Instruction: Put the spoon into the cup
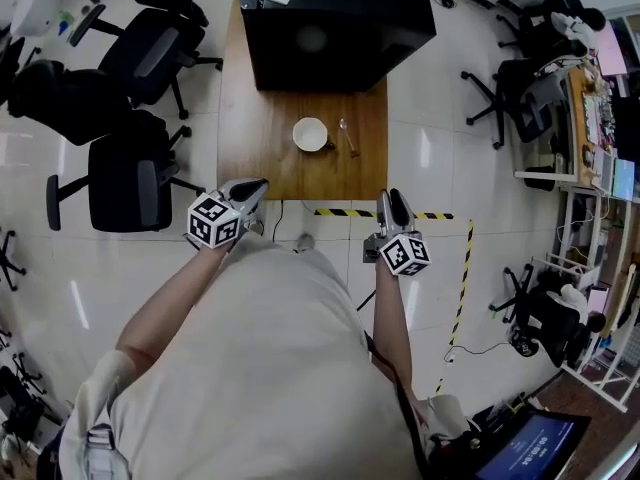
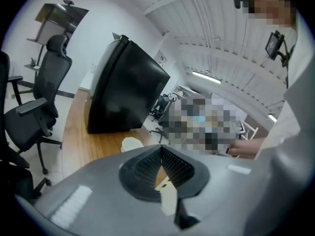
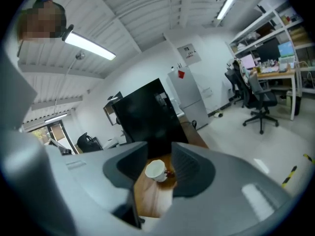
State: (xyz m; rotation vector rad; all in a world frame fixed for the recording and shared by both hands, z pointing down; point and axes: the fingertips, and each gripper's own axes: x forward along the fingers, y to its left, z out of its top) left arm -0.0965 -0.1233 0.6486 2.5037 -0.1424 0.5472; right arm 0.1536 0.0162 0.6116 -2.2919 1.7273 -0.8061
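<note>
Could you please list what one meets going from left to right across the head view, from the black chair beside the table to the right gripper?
Black chair → left gripper → cup → spoon → right gripper.

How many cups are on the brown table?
1. The white cup sits near the middle of the table, just left of the spoon, in front of the big black box, which could hide others.

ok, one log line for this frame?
small metal spoon: on brown wooden table, right of white round cup, not touching | left gripper: shut, empty | right gripper: open, empty | task: spoon not yet picked
</note>
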